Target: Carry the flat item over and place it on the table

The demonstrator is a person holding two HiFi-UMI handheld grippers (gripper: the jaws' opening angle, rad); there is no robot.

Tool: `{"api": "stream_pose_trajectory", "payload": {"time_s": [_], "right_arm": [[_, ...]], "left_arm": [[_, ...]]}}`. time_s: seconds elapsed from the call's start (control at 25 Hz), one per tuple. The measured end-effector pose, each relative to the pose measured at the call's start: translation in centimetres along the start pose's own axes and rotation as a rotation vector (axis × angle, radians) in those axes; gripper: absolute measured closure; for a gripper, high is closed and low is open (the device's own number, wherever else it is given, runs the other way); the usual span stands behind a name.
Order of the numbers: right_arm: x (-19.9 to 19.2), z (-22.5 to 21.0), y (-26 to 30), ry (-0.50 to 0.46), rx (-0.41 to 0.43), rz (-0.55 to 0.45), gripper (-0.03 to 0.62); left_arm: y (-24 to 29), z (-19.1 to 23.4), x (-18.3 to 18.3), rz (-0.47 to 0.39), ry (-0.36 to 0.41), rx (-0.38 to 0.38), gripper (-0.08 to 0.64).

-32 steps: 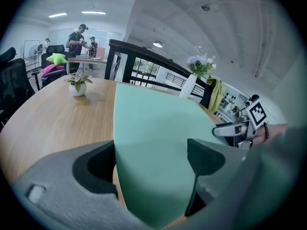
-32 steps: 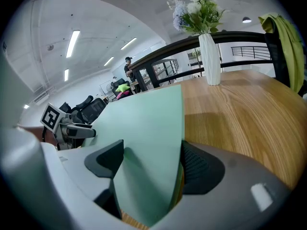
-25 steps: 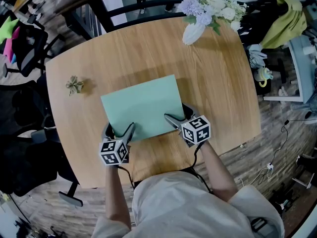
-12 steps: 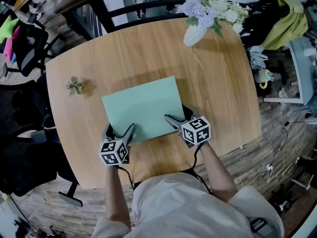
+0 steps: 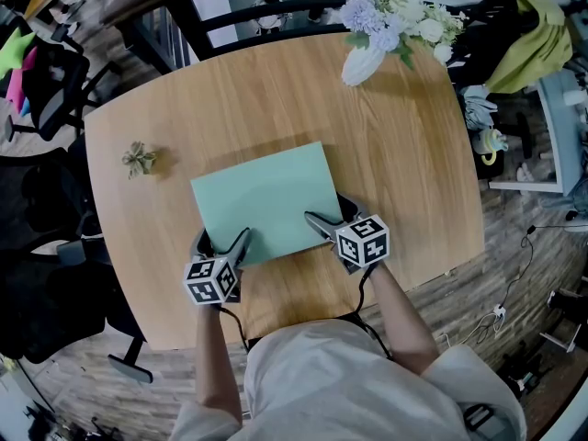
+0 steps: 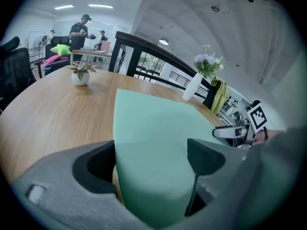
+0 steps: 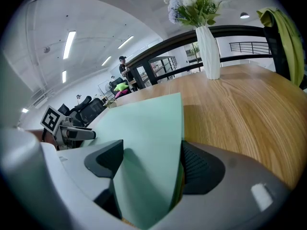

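A flat mint-green board (image 5: 266, 200) is over the middle of the round wooden table (image 5: 404, 154), and its far edge casts a shadow on the wood. My left gripper (image 5: 221, 242) holds the board's near left corner, one finger on top and the other past the edge. My right gripper (image 5: 329, 214) holds the near right corner the same way. In the left gripper view the green board (image 6: 153, 143) fills the space between the pads. In the right gripper view the green board (image 7: 148, 147) runs between both pads. Both grippers are shut on it.
A white vase of flowers (image 5: 363, 61) stands at the table's far edge. A small potted plant (image 5: 139, 158) sits at the left side. Office chairs (image 5: 41, 90) crowd the left. A rail (image 5: 230, 12) runs behind the table. People stand far off (image 6: 79, 30).
Almost nothing: the board and both grippers keep the same place, with only a slight shift of the view.
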State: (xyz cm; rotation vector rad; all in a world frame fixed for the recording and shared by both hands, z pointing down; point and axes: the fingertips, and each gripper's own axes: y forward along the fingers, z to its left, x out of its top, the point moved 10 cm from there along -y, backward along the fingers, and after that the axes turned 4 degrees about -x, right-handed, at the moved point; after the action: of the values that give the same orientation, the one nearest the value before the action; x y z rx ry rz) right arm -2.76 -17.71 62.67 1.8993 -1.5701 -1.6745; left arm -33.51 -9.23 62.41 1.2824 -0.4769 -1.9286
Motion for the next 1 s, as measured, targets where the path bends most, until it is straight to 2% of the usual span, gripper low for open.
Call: {"api": "stream_pose_trajectory", "payload": {"time_s": [0.76,1.0], "right_arm": [[-0.1,-0.1,0.0,0.026,0.007,-0.023,0.204],[-0.3,-0.2,-0.3,0.032,-0.009,-0.038,0.214]], "left_arm": [[0.2,0.5,-0.1,-0.011,-0.017,-0.029,0.086],[-0.4,1.1,-0.3,-0.038,-0.022,0.002,0.092]]}}
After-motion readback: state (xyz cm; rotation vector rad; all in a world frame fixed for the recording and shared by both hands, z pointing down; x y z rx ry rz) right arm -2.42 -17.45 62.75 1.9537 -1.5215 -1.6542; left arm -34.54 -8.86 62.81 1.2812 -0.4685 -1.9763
